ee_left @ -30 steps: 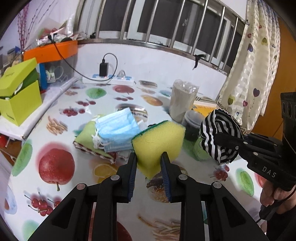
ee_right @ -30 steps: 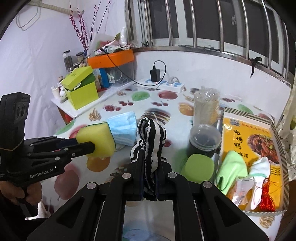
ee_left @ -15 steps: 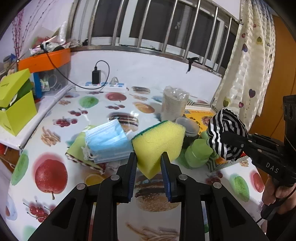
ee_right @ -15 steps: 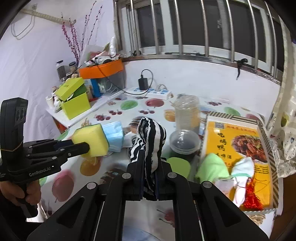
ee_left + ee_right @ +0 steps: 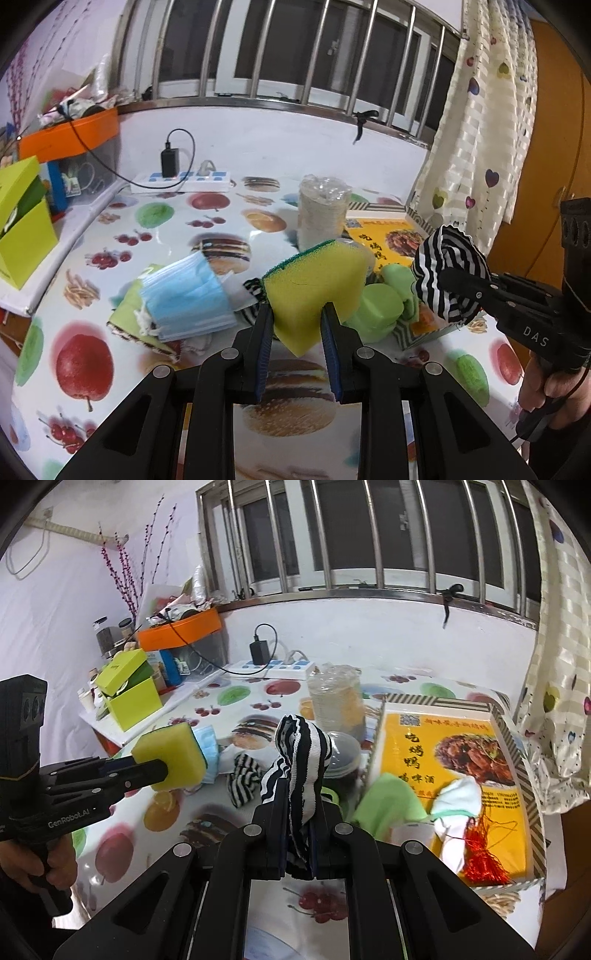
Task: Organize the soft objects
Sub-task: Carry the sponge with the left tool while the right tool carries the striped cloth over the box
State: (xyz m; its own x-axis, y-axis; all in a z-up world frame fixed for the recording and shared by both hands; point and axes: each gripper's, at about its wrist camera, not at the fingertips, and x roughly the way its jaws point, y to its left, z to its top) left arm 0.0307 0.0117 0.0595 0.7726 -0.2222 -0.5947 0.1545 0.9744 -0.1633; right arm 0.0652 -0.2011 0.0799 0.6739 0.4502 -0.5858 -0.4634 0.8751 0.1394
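transport was the step: left gripper clamped the sponge, right gripper pinched the sock; next likely called for lowering both into the tray

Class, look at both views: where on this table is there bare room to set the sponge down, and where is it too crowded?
Free: the near tablecloth left of the left gripper, and the stretch between power strip and masks. Crowded: the tray, and around the green lidded tub and jar.

On the tabletop, the face masks lie left, the jar stands far, and the tray sits right, holding cloths.
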